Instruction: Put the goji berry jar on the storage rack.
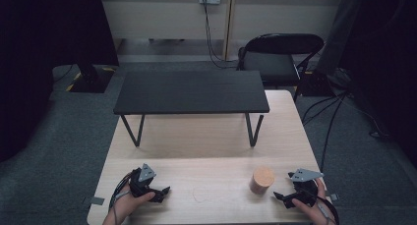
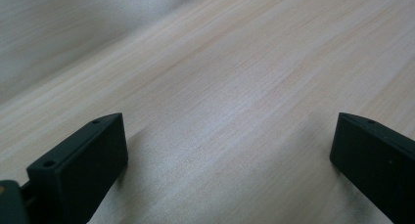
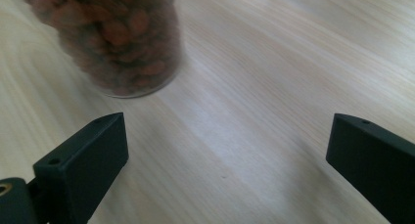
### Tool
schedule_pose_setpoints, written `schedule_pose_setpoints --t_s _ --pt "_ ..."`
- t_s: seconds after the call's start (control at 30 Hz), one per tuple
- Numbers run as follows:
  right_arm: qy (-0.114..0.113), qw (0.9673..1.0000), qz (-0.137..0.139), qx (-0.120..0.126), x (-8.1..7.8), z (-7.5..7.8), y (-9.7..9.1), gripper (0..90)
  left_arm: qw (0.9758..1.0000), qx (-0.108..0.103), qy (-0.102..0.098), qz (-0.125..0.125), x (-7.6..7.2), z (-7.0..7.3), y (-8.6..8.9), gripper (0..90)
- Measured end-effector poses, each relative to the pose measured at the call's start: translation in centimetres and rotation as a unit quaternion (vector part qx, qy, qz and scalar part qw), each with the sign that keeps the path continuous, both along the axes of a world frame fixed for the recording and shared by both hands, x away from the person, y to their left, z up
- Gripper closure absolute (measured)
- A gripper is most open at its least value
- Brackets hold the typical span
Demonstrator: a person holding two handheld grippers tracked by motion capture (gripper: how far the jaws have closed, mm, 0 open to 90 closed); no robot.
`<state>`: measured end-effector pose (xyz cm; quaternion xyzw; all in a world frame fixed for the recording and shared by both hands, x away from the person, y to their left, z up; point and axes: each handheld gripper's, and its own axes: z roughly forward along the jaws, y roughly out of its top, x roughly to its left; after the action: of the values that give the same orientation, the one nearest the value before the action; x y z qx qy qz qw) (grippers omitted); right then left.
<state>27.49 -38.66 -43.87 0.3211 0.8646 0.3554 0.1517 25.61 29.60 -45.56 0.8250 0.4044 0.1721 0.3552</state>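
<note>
A clear jar (image 1: pixel 261 180) full of brown nuts, capped by a tan lid, stands upright on the light wooden table (image 1: pixel 206 136) near its front right. In the right gripper view the jar (image 3: pixel 120 43) sits blurred at the upper left, beyond the jaws. My right gripper (image 1: pixel 281 197) rests just right of the jar, open, with nothing between its jaws (image 3: pixel 227 165). My left gripper (image 1: pixel 163 193) lies at the front left of the table, open over bare wood (image 2: pixel 230 155), held by a hand.
A low black shelf (image 1: pixel 192 91) on thin metal legs spans the back half of the table. Behind it stands a black folding chair (image 1: pixel 278 58). Cables run across the grey carpet at the right. A faint ring mark (image 1: pixel 200 194) shows on the wood between the grippers.
</note>
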Motion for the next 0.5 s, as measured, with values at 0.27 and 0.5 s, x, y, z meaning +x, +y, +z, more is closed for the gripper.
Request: schedule_pose_setpoints --t_s 0.27,0.5 --pt "-0.001 0.9995 0.029 0.009 0.2 0.6 0.7 1.0 1.0000 0.002 0.000 -0.001 0.0 0.0 0.0 0.0" --pt "0.001 0.9987 0.045 0.024 0.5 0.6 1.2 1.0 1.0000 0.000 0.000 0.000 0.0 0.0 0.0 0.0"
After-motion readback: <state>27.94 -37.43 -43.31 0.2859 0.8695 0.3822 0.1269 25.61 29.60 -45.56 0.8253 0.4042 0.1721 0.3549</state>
